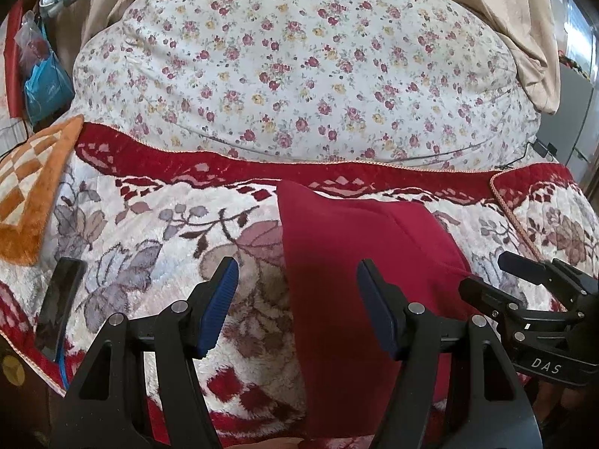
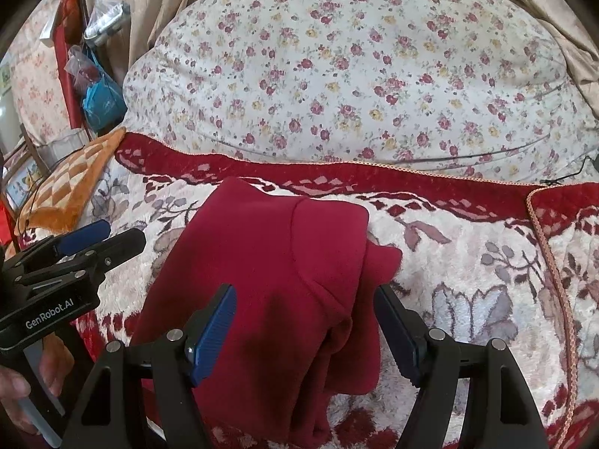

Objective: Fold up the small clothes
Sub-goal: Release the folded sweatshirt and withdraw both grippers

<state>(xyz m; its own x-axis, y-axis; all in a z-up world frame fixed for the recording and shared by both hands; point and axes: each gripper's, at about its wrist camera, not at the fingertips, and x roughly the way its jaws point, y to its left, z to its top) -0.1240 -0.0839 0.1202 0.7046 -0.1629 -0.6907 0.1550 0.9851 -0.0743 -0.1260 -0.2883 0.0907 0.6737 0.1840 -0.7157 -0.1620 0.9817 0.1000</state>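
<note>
Red garment [image 2: 273, 284] lies partly folded on the plush red-and-white floral blanket [image 1: 157, 232], its near end running toward the lower frame edge in both views. From the right wrist view, its far edge stops short of the blanket's dark red border band [image 2: 337, 179]; a folded flap bunches along its right side. White blanket shows open to the right of the garment as far as a braided orange trim line [image 2: 554, 262].

Left claw [image 1: 297, 299]: jaws apart, nothing pinched. It hovers over the garment's left edge, left finger over bare blanket, right finger over red cloth; whether the pads touch fabric I cannot tell.

Right claw [image 2: 305, 331]: jaws apart, straddling the garment's bunched right side, no grip evident. A person's hand [image 2: 18, 393] shows at the lower left of that view, under the left claw's body.

Surroundings: a floral quilt mound [image 1: 299, 67] rises just beyond the border band, closing off the far side. An orange checked cushion [image 1: 26, 187] sits at the left edge of the blanket. A dark phone [image 1: 60, 307] lies on the blanket left of the left claw, well apart from the garment. Beige curtains [image 1: 516, 30] hang behind; blue bags [image 2: 103, 101] hang at far left.
</note>
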